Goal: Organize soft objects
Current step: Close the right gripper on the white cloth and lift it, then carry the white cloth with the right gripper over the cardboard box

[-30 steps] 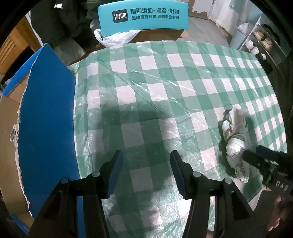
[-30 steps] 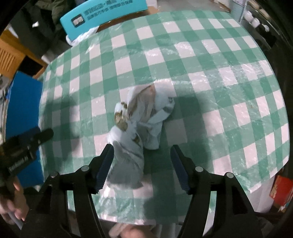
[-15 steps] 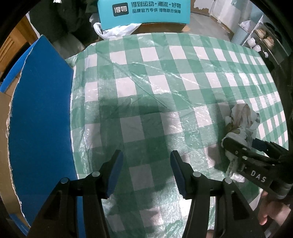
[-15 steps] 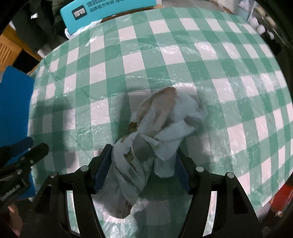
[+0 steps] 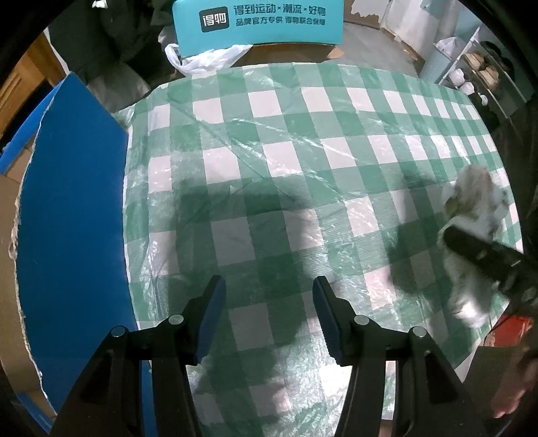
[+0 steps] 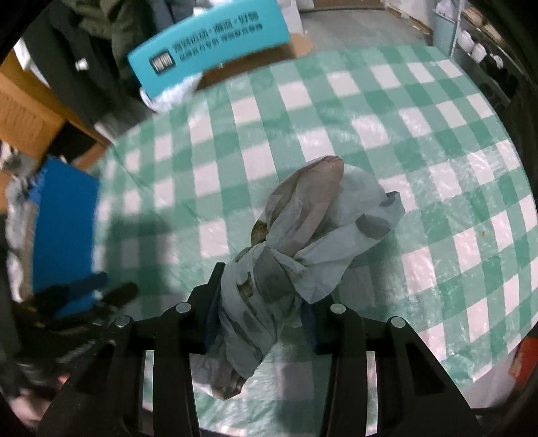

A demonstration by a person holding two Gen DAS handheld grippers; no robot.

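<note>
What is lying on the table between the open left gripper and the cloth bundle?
Only bare checkered tablecloth separates the left gripper from the cloth bundle, seen in the left wrist view.

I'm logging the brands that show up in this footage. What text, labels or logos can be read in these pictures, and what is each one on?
"得物" in a dark square logo, on the teal box beyond the checked tablecloth.
"得到运动×潮流×好物", large white line on the same box.
"品牌官方专供 得物联合保障", smaller line beneath it.
In the right wrist view the teal box shows the same print, too blurred to read.
Nothing readable on the cloth bundle, blue board or red item.
</note>
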